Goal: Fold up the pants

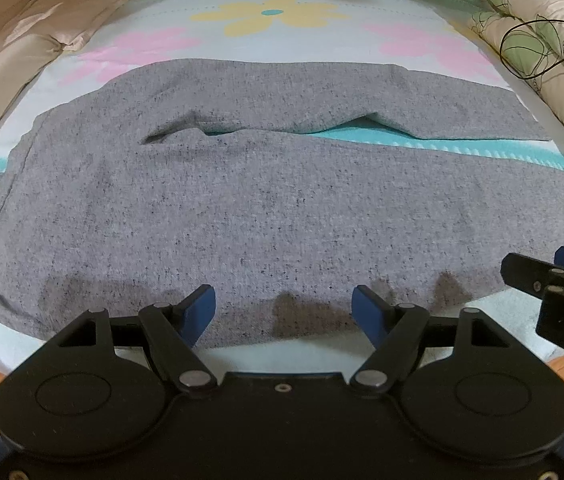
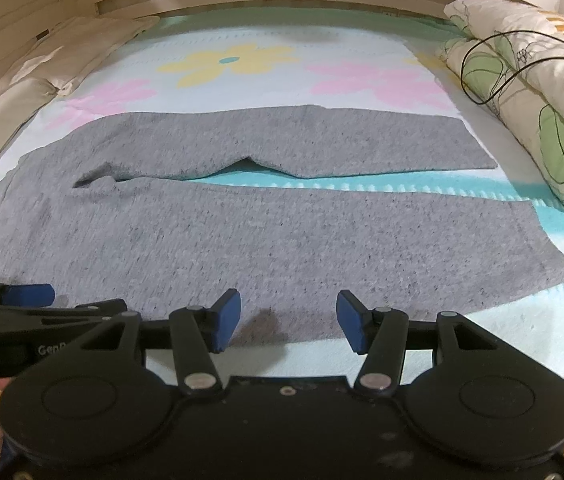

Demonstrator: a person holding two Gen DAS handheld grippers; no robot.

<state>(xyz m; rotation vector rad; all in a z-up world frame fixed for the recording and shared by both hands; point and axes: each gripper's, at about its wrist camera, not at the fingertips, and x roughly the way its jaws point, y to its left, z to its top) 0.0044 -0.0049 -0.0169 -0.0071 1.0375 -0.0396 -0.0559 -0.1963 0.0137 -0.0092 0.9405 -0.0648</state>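
Grey pants (image 1: 241, 184) lie flat on a floral bedsheet (image 1: 282, 20) beside a rolled quilt (image 1: 554, 60).

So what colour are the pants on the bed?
Heathered grey with dark flecks; the pants show best in the left wrist view.

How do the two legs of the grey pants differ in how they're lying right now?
The near leg lies right before both open claws; the far leg lies toward the headboard. The near leg's inner edge runs straight; the far leg's arches up, baring the teal sheet between them. Both lie flat, unfolded, hems to the right.
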